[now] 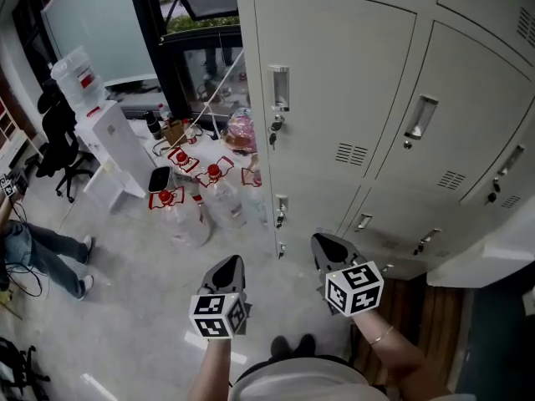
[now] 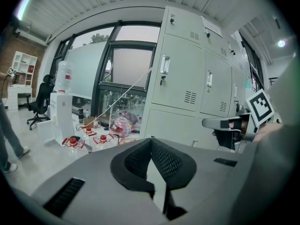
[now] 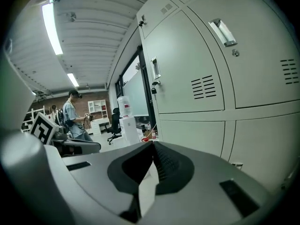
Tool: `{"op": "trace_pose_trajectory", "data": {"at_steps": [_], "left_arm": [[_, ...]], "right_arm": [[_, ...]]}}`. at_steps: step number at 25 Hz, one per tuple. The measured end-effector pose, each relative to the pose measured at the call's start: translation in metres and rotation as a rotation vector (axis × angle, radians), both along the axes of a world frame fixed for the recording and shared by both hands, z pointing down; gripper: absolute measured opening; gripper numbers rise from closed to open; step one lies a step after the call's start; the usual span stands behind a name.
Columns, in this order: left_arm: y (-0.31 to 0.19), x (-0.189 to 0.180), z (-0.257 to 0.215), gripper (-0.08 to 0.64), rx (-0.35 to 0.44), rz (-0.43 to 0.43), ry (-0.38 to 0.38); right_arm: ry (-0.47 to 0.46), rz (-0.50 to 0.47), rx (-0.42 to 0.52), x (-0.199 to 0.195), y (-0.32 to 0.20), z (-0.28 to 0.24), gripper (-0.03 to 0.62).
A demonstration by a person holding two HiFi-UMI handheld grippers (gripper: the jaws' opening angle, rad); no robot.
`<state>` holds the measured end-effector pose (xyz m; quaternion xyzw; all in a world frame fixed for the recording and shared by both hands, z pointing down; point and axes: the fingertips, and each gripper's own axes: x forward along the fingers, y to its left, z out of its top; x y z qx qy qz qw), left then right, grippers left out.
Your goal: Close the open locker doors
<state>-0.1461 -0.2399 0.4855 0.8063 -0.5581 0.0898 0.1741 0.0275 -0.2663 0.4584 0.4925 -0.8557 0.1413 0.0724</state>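
The grey lockers (image 1: 343, 82) fill the upper right of the head view, and every locker door in sight lies flush and shut. At lower centre, the left tongs (image 1: 227, 266) and right tongs (image 1: 328, 245) hang side by side, clear of the doors. Each pair is pressed together on nothing. Red-capped water bottles (image 1: 188, 215) stand on the floor at left.

The lockers (image 1: 351, 115) run off the head view's edge at twelve and three o'clock. At nine o'clock a person (image 1: 38, 249) is cut to legs alone. A pale panel (image 1: 489, 261) at four o'clock is cropped; whether it is a door cannot be told.
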Motion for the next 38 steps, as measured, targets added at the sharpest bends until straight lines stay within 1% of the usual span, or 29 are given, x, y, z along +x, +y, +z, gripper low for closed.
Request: {"op": "trace_pose_trajectory", "data": {"at_steps": [3, 9, 17, 22, 26, 38], "left_arm": [[0.002, 0.002, 0.004, 0.02, 0.01, 0.01, -0.011], [0.011, 0.011, 0.01, 0.02, -0.006, 0.022, -0.019], [0.021, 0.015, 0.014, 0.02, -0.012, 0.017, -0.017], [0.023, 0.017, 0.018, 0.02, -0.016, 0.015, -0.016], [0.023, 0.017, 0.018, 0.02, -0.018, 0.012, -0.014], [0.025, 0.016, 0.016, 0.02, -0.011, 0.005, -0.01]], "right_arm": [[0.01, 0.014, 0.027, 0.013, 0.016, -0.002, -0.009], [-0.035, 0.071, 0.008, 0.037, 0.04, 0.005, -0.009], [-0.073, 0.114, -0.008, 0.054, 0.061, 0.011, -0.008], [-0.057, 0.13, -0.01, 0.064, 0.065, 0.017, -0.002], [-0.042, 0.125, 0.002, 0.065, 0.066, 0.017, 0.0], [-0.031, 0.155, 0.004, 0.074, 0.068, 0.019, 0.0]]}}
